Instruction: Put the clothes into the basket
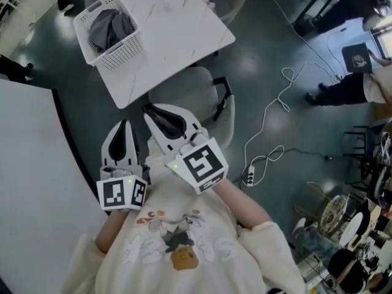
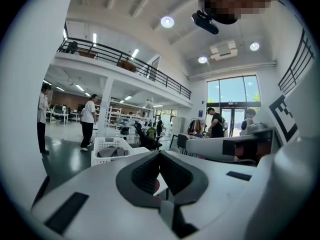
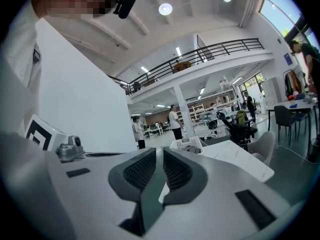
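**Inspector:** State of the jaws?

**Assessor:** The left gripper [image 1: 125, 126] and the right gripper [image 1: 150, 111] are both clenched with nothing between the pads. They are held close to the person's chest at lower centre, well apart from the work.

**Inspector:** And the clothes?

**Assessor:** The clothes [image 1: 110, 28] are a dark grey crumpled heap inside the basket [image 1: 122, 57], which stands at the upper left on the table [image 1: 177, 29]. No loose garment shows on the tabletop, so I judge that loading is finished.

**Inspector:** Advice if more comes?

**Assessor:** Release the jaws before reaching. Pinch a thick fold, because limp cloth slips out of a thin bite. Lift the garment over the rim and drop it at the centre.

**Inspector:** Materials?

**Assessor:** The basket is white, rectangular plastic with perforated lattice walls that flare upward, and it looks light enough to slide. The tabletop is smooth, white and grey-veined, with rounded corners. The pads are dark and ribbed.
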{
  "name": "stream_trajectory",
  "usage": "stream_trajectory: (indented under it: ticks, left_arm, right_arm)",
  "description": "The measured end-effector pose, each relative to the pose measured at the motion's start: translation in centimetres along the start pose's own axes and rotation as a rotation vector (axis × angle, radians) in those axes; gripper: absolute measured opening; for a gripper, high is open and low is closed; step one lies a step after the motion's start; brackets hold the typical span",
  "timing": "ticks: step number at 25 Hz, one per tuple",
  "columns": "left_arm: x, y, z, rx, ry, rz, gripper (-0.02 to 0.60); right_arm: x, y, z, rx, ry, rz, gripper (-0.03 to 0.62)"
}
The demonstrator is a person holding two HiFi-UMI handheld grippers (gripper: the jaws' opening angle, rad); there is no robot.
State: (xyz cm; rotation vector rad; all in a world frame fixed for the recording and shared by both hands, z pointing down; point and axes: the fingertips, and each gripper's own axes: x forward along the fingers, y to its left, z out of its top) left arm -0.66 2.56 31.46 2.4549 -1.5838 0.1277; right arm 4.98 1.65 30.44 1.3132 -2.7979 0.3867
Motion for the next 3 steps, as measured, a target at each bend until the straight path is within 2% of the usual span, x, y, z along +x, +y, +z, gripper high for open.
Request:
stream_trajectory:
  ticks: [3]
  left_arm:
    - [-0.17,-0.59,-0.19,-0.019,0.001,0.000,0.009]
  right_arm:
    - [-0.74,0.35,-0.22,-0.023,-0.003,-0.004,0.035]
